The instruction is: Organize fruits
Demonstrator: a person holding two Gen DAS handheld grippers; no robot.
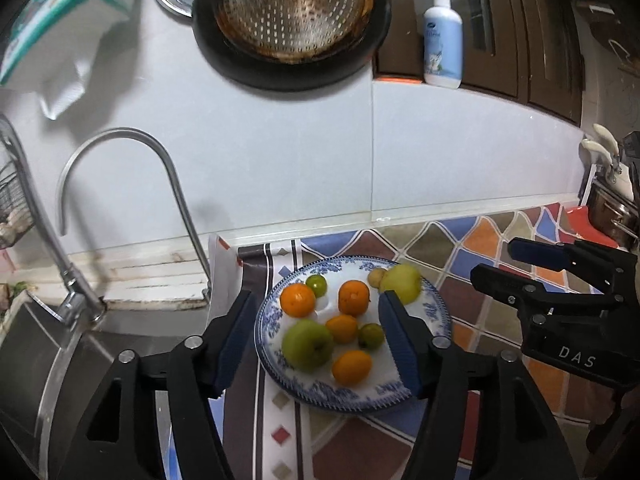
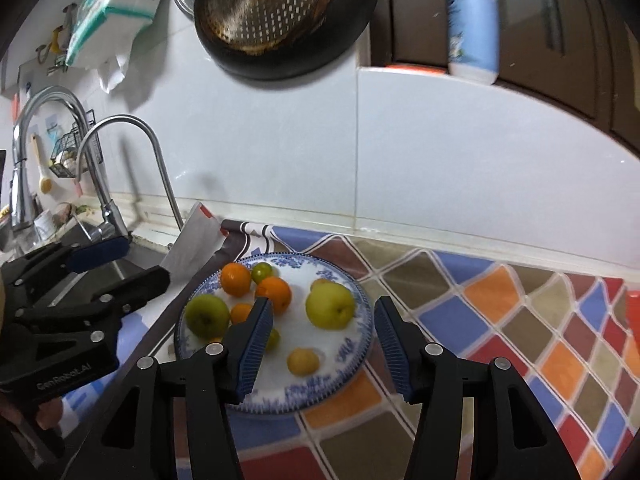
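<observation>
A tiled kitchen table beside the sink carries a blue-patterned plate [image 1: 436, 300] gathering the fruits [image 1: 307, 344]; yellow apple [image 2: 330, 305] sits at two o'clock. Left gripper [image 1: 320, 340] and right gripper [image 2: 320, 340] hover, fingers apart, empty.

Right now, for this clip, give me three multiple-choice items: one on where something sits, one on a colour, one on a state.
1. Where is the fruit?
A. in the sink
B. on the blue-and-white plate
C. in the strainer

2. What colour is the large apple lying apart from the oranges?
A. red
B. purple
C. yellow-green

3. What do the right tongs hold?
A. nothing
B. an orange
C. a bottle

Answers:
1 B, all the fruit rests on the plate on the patterned counter.
2 C, its skin is yellow-green in both views.
3 A, the pads stand apart above the plate with nothing pressed between them.
</observation>
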